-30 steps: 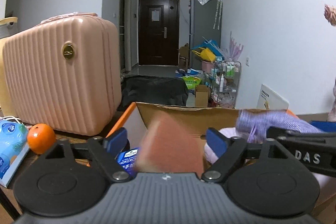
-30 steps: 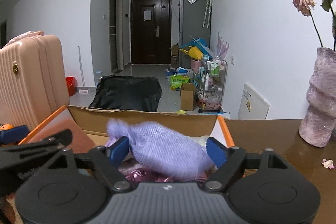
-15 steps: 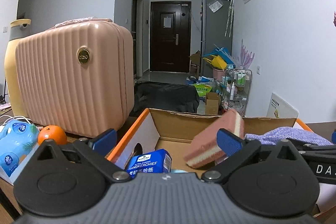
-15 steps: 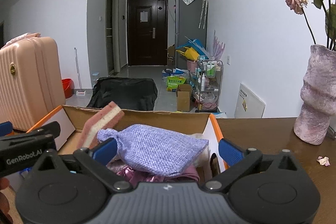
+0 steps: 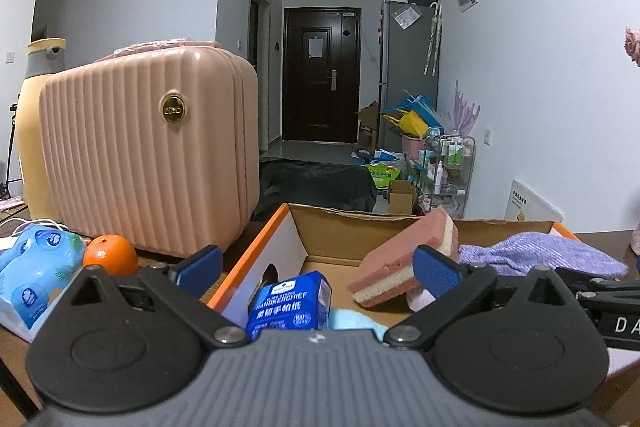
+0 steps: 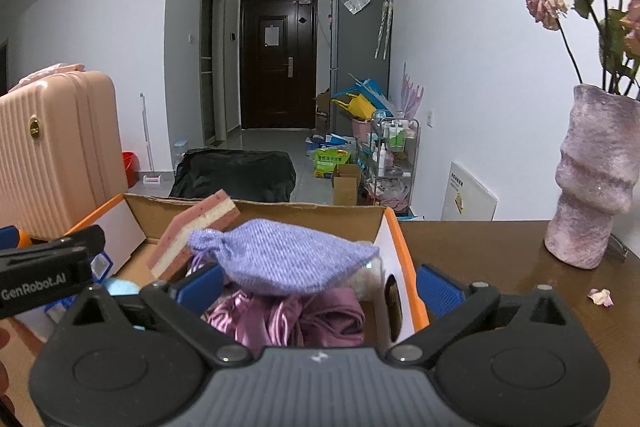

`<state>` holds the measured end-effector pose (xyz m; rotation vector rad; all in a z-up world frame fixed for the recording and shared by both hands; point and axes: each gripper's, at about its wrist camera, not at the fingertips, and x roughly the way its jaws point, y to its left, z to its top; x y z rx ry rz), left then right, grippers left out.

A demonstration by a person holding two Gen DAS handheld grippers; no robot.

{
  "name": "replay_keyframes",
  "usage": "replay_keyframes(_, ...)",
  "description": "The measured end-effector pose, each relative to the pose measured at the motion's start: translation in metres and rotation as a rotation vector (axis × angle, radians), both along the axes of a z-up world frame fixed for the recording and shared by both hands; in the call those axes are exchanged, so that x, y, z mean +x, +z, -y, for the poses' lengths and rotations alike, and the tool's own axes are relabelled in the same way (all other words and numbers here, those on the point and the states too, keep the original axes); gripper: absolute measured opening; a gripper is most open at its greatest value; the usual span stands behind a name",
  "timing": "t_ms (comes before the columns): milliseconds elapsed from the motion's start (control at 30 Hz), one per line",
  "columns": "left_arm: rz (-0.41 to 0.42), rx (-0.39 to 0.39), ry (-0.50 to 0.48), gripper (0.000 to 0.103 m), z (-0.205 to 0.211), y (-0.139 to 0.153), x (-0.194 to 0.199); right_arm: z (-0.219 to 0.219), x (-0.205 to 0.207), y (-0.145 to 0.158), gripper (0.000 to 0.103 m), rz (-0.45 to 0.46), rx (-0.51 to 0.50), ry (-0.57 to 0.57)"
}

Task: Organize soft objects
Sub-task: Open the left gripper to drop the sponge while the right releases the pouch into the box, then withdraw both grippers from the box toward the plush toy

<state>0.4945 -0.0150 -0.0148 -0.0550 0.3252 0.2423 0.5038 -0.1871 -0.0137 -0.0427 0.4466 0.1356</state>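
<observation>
Brown table facing a cluttered hallway, with the cardboard box (image 6: 400,239) in the middle of it. Both your tongs are spread wide and empty: left gripper (image 5: 318,267), right gripper (image 6: 318,285). The sponge (image 5: 404,263) and purple pouch (image 6: 284,259) sit inside the box, so that drop looks done. Next soft thing is probably the blue tissue pack (image 5: 32,267) outside on the left; skip the orange (image 5: 110,255).

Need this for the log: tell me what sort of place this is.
Most likely a lived-in flat, seen from a table facing a hallway: a dark entrance door, a grey fridge beside it, a pink suitcase and a vase of flowers on the wooden table.
</observation>
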Motion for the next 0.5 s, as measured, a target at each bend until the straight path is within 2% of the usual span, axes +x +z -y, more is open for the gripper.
replay_keyframes(500,-0.001,0.005,-0.022,0.103,0.004,0.000,-0.047,0.009,-0.051,-0.001,0.103,0.001,0.013,0.001)
